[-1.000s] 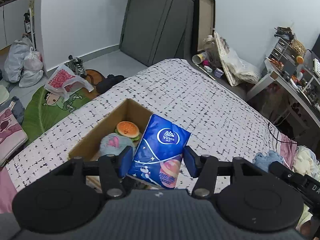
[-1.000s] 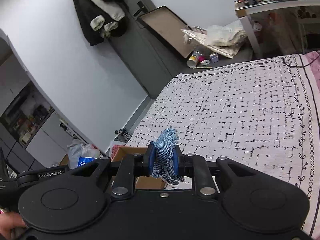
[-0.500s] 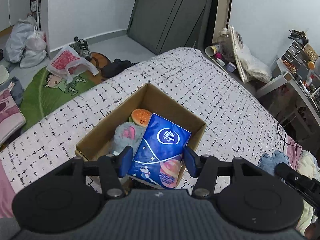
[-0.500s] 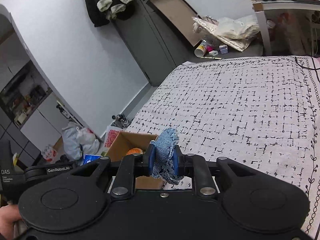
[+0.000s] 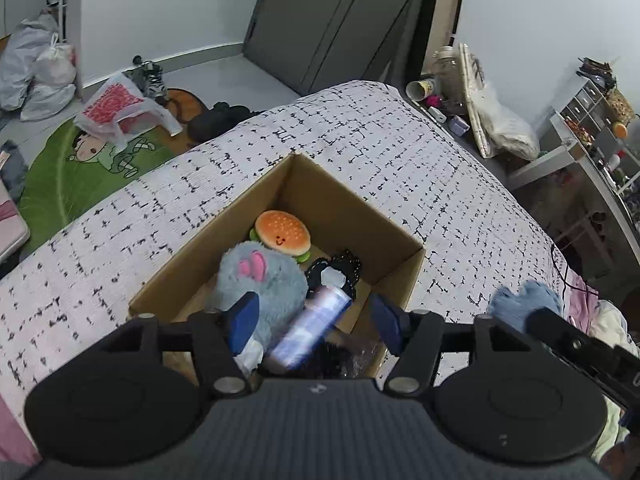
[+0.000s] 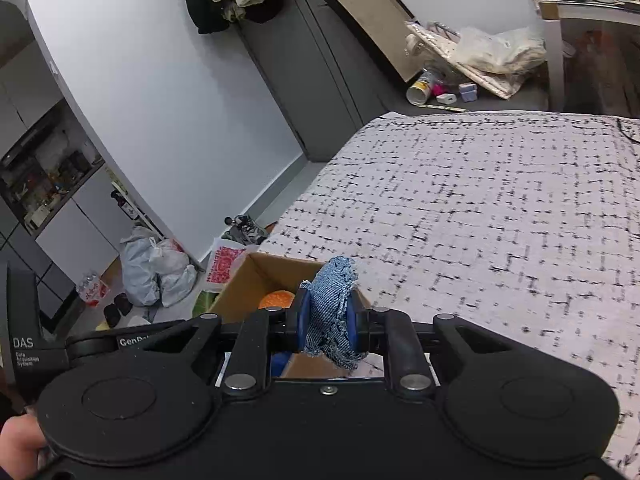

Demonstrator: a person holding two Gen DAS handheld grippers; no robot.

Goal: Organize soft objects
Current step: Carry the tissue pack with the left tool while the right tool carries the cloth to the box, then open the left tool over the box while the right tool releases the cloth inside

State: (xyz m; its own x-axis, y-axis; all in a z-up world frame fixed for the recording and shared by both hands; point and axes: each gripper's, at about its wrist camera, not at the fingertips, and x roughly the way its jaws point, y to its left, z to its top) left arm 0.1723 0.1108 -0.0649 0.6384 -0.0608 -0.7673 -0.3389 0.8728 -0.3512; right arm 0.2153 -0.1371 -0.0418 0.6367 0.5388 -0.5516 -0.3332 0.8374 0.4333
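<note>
A cardboard box (image 5: 404,272) stands on the bed, holding a burger plush (image 5: 283,232), a grey-blue furry plush (image 5: 260,284) and a dark item. My left gripper (image 5: 314,322) hangs over the box's near end, its jaws opening; the blue tissue pack (image 5: 308,326) shows blurred between them, touching neither pad, dropping into the box. My right gripper (image 6: 327,320) is shut on a piece of blue denim cloth (image 6: 332,304), just right of the box (image 6: 240,284). In the left wrist view that cloth (image 5: 524,304) shows at the right.
The bed's black-and-white cover (image 6: 500,216) stretches to the right and beyond the box. On the floor lie plastic bags (image 5: 40,72), a green cartoon mat (image 5: 80,160) and shoes. A desk (image 5: 580,160) with clutter stands at the far right.
The left gripper moved down over the box and its jaws spread; the tissue pack left their grip and is falling in. The right gripper carried the denim closer to the box.
</note>
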